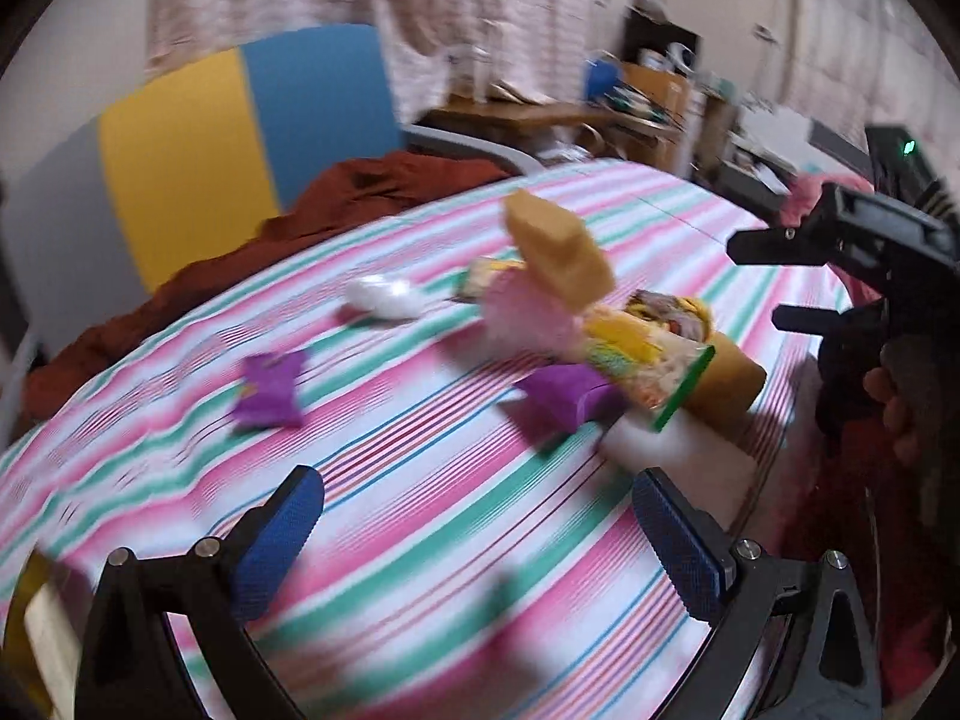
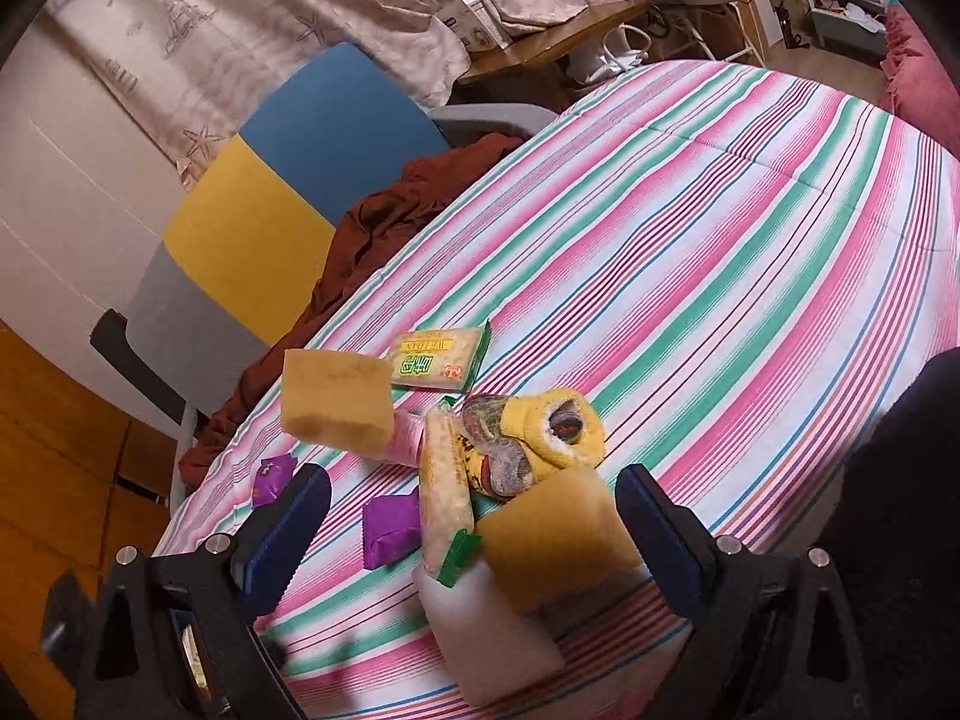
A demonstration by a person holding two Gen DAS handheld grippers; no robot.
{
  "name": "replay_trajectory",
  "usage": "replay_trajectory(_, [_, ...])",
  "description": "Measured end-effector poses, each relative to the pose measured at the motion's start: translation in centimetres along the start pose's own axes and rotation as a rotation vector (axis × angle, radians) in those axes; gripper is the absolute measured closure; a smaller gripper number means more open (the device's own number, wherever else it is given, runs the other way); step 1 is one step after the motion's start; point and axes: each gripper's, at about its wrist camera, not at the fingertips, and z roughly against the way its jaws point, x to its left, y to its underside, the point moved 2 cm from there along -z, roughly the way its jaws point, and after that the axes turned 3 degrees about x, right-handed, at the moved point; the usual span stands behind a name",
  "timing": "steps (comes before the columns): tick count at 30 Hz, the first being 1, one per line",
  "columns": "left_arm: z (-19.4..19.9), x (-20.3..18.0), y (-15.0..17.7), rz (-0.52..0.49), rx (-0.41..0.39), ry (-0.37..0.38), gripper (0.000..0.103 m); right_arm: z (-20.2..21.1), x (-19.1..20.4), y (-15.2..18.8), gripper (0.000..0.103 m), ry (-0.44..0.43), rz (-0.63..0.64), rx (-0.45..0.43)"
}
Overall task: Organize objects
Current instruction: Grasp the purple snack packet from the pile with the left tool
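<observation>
Stuff sits in a messy pile on the striped bedspread [image 2: 690, 228]. I use the yellow sock [image 2: 555, 429] as my marker. It lies rolled up w/ its open end showing, prob. just dropped there.

Left of the sock is a long snack bag [image 2: 445, 492], leaning on the pile. Left of that is a purple packet [image 2: 390, 531], flat on the bed. Another purple packet [image 1: 270, 389] lies well apart, further left. Behind the sock, a green-label pack [image 2: 438, 360] lies flat. A tan sponge [image 2: 336, 402] is tipped up left of the sock; looks like it rests on a pink thing, can't tell for sure. In front of the sock is another tan sponge [image 2: 558, 546], on a white block [image 2: 486, 630].

The left gripper [image 1: 477, 540] is wide open, holds nothing. The right gripper [image 2: 474, 534] is also wide open, empty, above the near sponge, maybe to grab it.
</observation>
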Motion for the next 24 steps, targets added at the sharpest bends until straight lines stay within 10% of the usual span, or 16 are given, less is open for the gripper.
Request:
replay_trajectory(16, [-9.8, -2.5, -4.5, -0.055, 0.092, 0.202, 0.002, -0.6, -0.1, -0.2, 0.005, -0.025, 0.004, 0.036])
replay_trajectory(19, [-10.6, -2.1, -4.4, -0.005, 0.106, 0.242, 0.037, -0.7, -0.2, -0.2, 0.005, -0.019, 0.006, 0.038])
replay_trajectory(24, [-9.6, -1.2, -2.8, 0.055, 0.097, 0.29, 0.039, -0.9, -0.2, -0.2, 0.005, -0.005, 0.01, 0.044])
